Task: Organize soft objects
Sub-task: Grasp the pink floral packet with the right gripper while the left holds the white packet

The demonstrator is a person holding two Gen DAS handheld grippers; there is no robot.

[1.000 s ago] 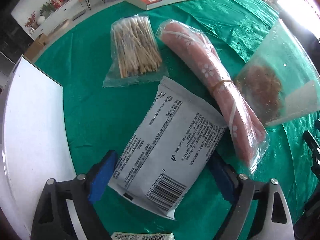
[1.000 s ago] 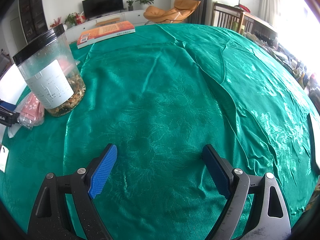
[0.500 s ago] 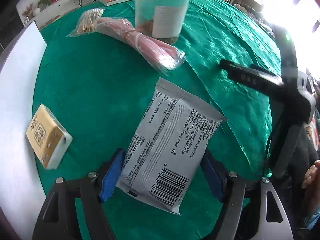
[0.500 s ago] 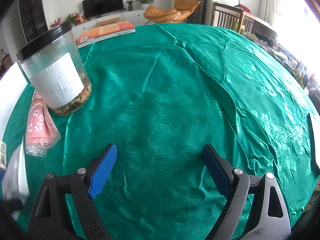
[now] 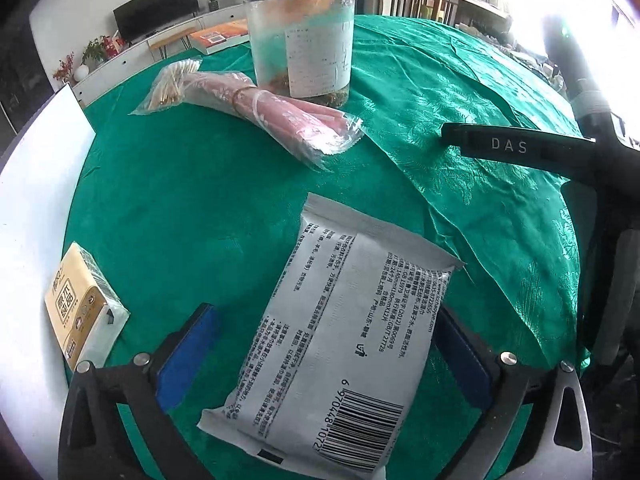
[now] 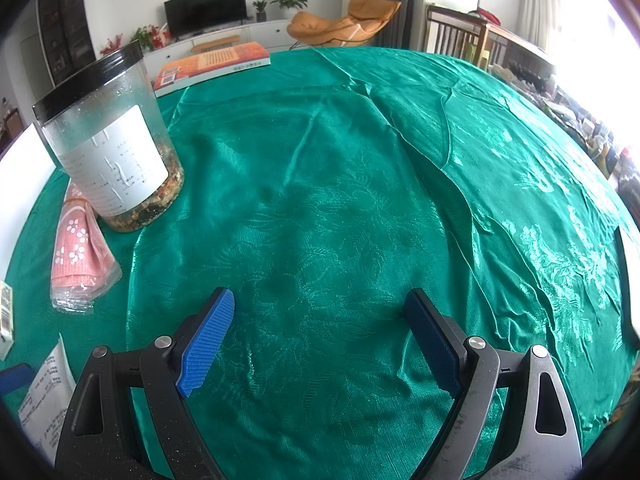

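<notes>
Opening around the grey wipes pack (image 5: pixel 340 344) lying flat on the green bench (image 5: pixel 192 184), left claw (image 5: pixel 320 344) pads apart; likely light, squashy, slick-filmed, best pinched across its long sides; right claw (image 6: pixel 320 340) wide, empty.

The left tool (image 5: pixel 320 344) has carried the grey wipes packet (image 5: pixel 340 344) away from the cotton swabs (image 5: pixel 172 84) toward the surface's near edge; its jaws are opening, left pad clear.

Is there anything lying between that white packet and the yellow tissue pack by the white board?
Nothing visible: only bare green cloth separates the white packet from the yellow tissue pack. The left gripper is opening around the packet.
</notes>
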